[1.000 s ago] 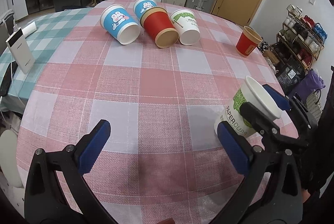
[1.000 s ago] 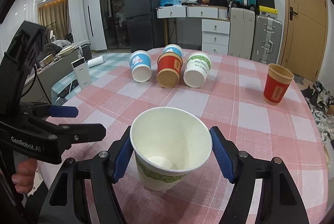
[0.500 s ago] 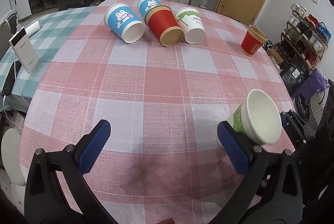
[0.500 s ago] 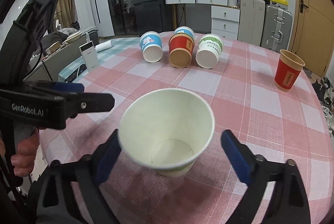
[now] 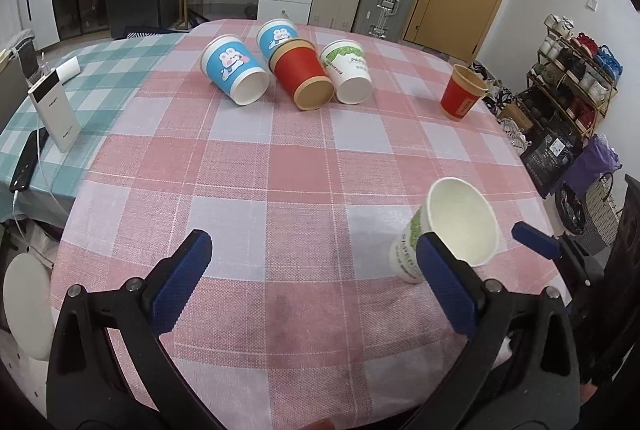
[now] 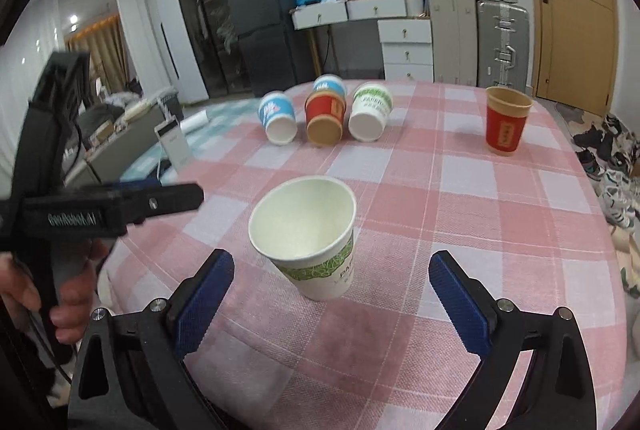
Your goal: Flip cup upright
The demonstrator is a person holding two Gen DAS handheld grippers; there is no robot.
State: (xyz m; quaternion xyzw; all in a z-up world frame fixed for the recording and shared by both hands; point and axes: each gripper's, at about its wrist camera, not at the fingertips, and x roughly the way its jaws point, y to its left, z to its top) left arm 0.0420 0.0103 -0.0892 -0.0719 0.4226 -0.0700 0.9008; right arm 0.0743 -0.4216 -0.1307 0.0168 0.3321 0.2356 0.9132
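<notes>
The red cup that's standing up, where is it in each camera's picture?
Left wrist view: the upright red cup stands at the upper right, near the table's far right edge.
Right wrist view: the same cup stands at the upper right, in front of the door.
Shared landmark: the red cup lying on its side, to its left in both views.

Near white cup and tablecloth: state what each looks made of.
White cup: probably paper, matte, with a thin rolled rim, green leaf print and lettering; any inner coating is unclear. Tablecloth: seemingly woven fabric, matte, with visible weave texture, a pink-and-white check and soft wrinkles.
</notes>
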